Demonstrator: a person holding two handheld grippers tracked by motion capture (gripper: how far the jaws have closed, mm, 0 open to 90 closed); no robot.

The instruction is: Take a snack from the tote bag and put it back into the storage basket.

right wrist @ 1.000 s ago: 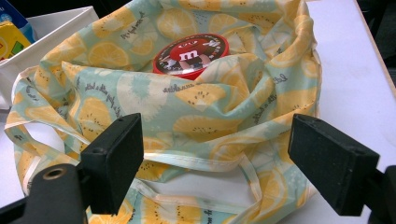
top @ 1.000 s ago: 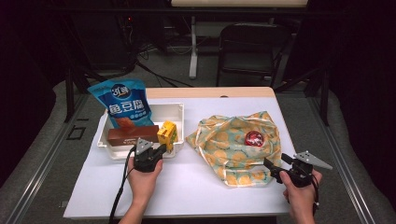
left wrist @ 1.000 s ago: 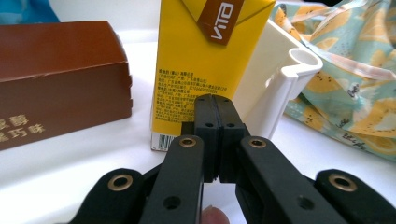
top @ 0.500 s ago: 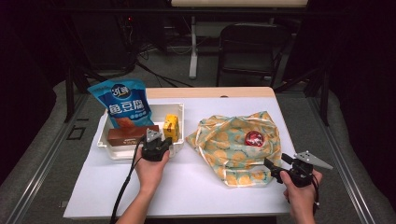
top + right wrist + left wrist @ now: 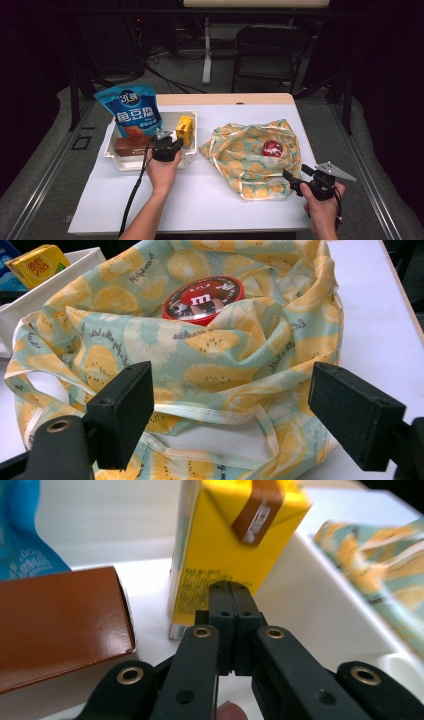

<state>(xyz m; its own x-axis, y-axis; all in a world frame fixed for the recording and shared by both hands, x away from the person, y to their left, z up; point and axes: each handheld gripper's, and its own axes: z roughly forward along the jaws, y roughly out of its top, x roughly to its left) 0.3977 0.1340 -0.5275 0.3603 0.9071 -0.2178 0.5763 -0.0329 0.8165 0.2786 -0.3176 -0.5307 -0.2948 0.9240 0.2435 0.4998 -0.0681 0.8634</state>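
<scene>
Yellow carton: a small yellow drink carton (image 5: 235, 545) stands upright in the white tray (image 5: 191, 150), left of centre in the high view, beside a brown box (image 5: 132, 146) and a blue snack pouch (image 5: 131, 109).
Left gripper: the left gripper (image 5: 230, 592) hangs over the tray's near edge, its fingers (image 5: 221, 615) pressed together with nothing between them, tips just short of the carton's lower face; touching or not, I cannot tell.
Right gripper: the right gripper (image 5: 232, 407) sits at the lower right of the high view, fingers (image 5: 122, 410) spread wide and empty, facing the near hem of the lemon-print fabric bag (image 5: 250, 160).
Bag: it lies rumpled on the counter (image 5: 200, 200), with a round red-lidded candy tin (image 5: 204, 299) resting in its folds.
Step in hand: apparently the reach for the carton, likely bound for the bag.
Next move: the left fingers would need to part wider than the carton and straddle its sides before closing; the right could pinch the hem to hold the bag's mouth open.
</scene>
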